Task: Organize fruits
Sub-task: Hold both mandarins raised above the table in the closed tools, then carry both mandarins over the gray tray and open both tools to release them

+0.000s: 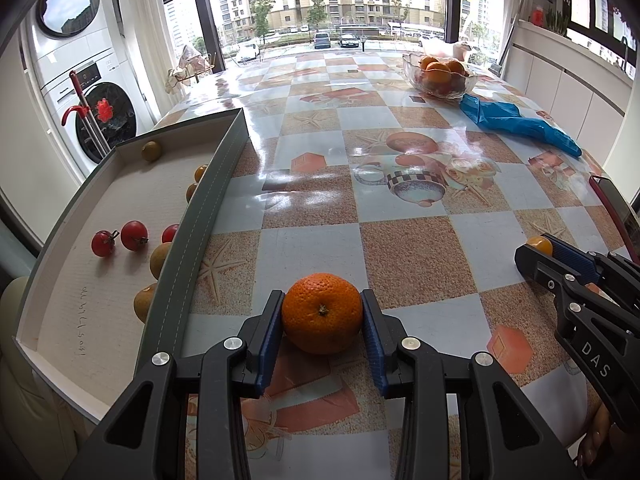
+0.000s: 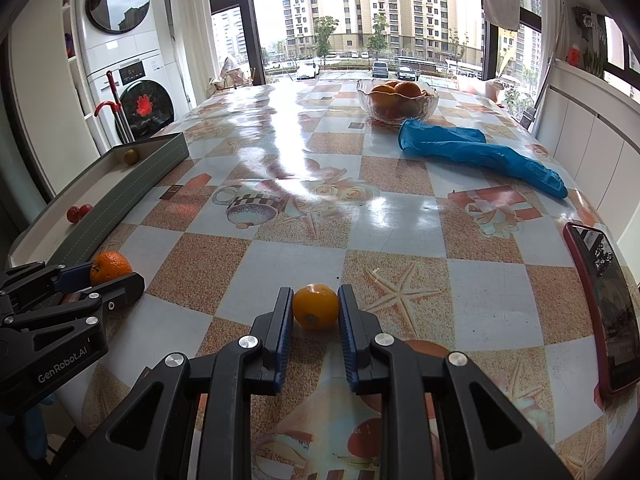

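My left gripper is shut on an orange tangerine low over the patterned table; it also shows in the right wrist view. My right gripper is shut on a small yellow-orange fruit, seen from the left wrist view too. A grey tray at the left holds red cherry tomatoes and several brownish fruits. A glass bowl with oranges stands at the far right.
A blue glove lies in front of the bowl. A phone in a red case lies at the table's right edge. A washer and dryer stack stands left of the table. Windows are behind.
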The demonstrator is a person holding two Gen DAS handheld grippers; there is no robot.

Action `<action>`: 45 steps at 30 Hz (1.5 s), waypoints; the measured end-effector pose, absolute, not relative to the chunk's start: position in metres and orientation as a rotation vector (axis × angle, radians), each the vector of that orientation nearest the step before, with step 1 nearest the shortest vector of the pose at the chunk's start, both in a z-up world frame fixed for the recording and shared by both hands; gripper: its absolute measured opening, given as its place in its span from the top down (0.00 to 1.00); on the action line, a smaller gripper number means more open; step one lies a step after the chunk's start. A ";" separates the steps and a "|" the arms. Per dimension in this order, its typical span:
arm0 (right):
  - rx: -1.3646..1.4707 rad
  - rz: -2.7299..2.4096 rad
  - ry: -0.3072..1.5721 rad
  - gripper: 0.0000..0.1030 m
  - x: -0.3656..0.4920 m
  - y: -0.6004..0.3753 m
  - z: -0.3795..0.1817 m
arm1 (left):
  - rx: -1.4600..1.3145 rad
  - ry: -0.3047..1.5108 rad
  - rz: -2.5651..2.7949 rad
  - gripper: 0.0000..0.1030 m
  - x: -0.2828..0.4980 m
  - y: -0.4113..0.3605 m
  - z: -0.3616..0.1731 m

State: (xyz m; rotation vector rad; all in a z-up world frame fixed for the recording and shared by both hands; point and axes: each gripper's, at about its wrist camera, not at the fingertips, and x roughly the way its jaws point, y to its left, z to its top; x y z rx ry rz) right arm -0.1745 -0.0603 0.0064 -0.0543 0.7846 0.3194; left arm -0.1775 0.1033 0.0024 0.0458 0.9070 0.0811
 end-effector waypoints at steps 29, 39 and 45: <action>-0.055 0.319 0.784 0.76 -0.175 -0.060 0.006 | 0.046 0.907 0.081 0.62 -0.178 0.103 0.002; -0.049 0.331 0.800 0.75 -0.172 -0.061 0.008 | 0.054 0.919 0.055 0.62 -0.175 0.101 0.004; 0.063 0.382 0.879 0.76 -0.159 -0.082 0.013 | 0.002 0.920 0.004 0.62 -0.175 0.102 0.014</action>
